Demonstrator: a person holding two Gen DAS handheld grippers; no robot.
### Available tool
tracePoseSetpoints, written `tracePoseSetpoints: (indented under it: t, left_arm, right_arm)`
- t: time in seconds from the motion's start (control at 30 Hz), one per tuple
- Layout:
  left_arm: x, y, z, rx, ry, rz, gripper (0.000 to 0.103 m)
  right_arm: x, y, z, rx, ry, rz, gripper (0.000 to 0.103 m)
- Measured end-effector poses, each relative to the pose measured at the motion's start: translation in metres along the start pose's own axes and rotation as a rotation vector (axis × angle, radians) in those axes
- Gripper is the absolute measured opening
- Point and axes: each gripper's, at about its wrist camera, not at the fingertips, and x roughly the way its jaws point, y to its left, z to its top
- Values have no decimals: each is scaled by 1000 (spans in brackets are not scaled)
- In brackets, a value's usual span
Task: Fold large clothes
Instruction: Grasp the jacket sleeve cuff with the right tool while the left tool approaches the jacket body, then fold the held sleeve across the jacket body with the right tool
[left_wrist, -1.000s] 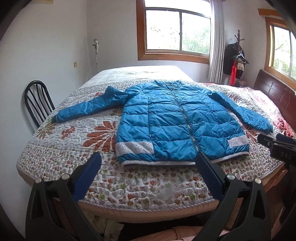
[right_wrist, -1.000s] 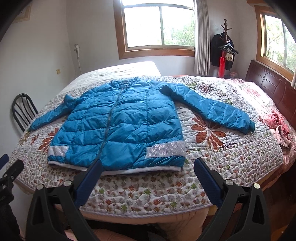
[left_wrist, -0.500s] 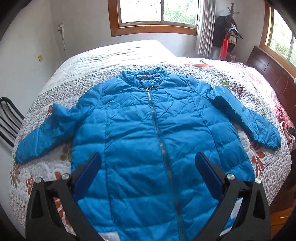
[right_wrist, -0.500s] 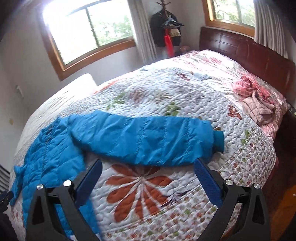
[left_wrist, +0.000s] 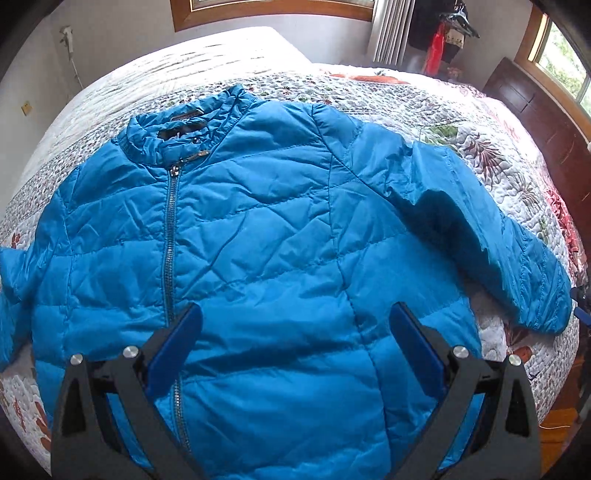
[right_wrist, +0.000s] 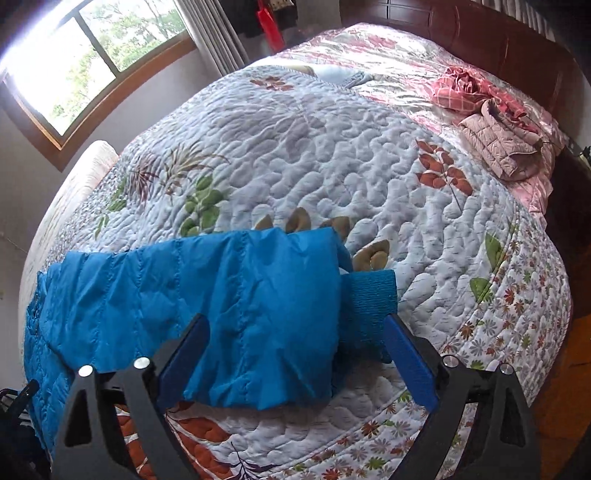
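A blue quilted jacket (left_wrist: 280, 229) lies flat and zipped on the floral quilt, collar away from me, sleeves spread out. My left gripper (left_wrist: 295, 325) is open and empty, hovering low over the jacket's chest just right of the zipper (left_wrist: 169, 236). In the right wrist view the jacket's right sleeve (right_wrist: 207, 302) lies across the quilt, with its ribbed cuff (right_wrist: 371, 291) at the right end. My right gripper (right_wrist: 295, 332) is open, its fingers straddling the sleeve end near the cuff, close above it.
The bed's floral quilt (right_wrist: 332, 155) extends far beyond the sleeve. A pink jacket and red cloth (right_wrist: 498, 125) lie by the dark wooden headboard (right_wrist: 498, 33). The bed's edge drops to the floor at the right (right_wrist: 565, 369). A window (right_wrist: 74, 62) and clothes rack stand behind.
Both grippers moved forward and lower from the foot of the bed: the left now over the jacket's chest, the right swung out to the right sleeve's cuff. Both stayed open.
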Motion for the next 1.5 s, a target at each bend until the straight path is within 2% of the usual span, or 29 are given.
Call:
tracePoseSetpoints:
  t: [0.1,0.2,0.27,0.33,0.4,0.47,0.5,0.53,0.57,0.67,0.83,0.93,1.03,1.13,1.3,1.4,1.5]
  left_arm:
    - [7,12,-7,-10,5,47,100]
    - [-1,37,-25,-43,21,38,100]
    - [-14,54,-46,-39,-1,55,100]
    - [-24,71,-69,-48,-16,80,100]
    - [-32,90,-92,-63,-11,85,100]
    - [-42,108,-115,-84,-28,108,101]
    - [-46,118,-126,-95,-39,120,101]
    - [-49,128,-137,-109,-40,137,101]
    - [-51,137,-147,-120,-35,144,101]
    - [-57,160,-171,-159,-23,126,101]
    - [-79,185,-205,-190,-58,142,100]
    - [-94,201,-223,-216,-78,150,100]
    - [-105,214,-236,-254,-99,162,100]
    - [-113,229,-250,-294,-108,159,100]
    - [-118,252,-267,-346,-106,182,100]
    - [-120,265,-274,-374,-100,183,100]
    - [-123,276,-280,-393,-101,178,100]
  right_arm:
    - [8,2,-3,-10,23,-30,94]
    - [20,-8,1,-7,30,-118,97]
    - [39,-12,1,-10,82,-79,97]
    - [47,-10,-1,-23,67,-76,97]
    - [47,-2,-3,-59,37,-84,92]
    - [46,4,-5,-78,25,-64,74]
    - [43,7,-5,-84,20,-57,70]
    - [40,9,-5,-86,19,-39,55]
    - [37,11,-4,-77,20,-6,35]
    - [17,18,2,-39,-10,33,26]
    - [-47,47,20,34,-109,231,25]
    - [-94,101,31,-27,-170,339,25]
    - [-133,175,31,-147,-216,397,25]
    - [-148,262,17,-285,-215,423,25]
    - [-136,392,-32,-502,-195,463,25]
    - [-105,462,-70,-625,-133,427,25]
    - [-61,515,-109,-730,-65,363,25]
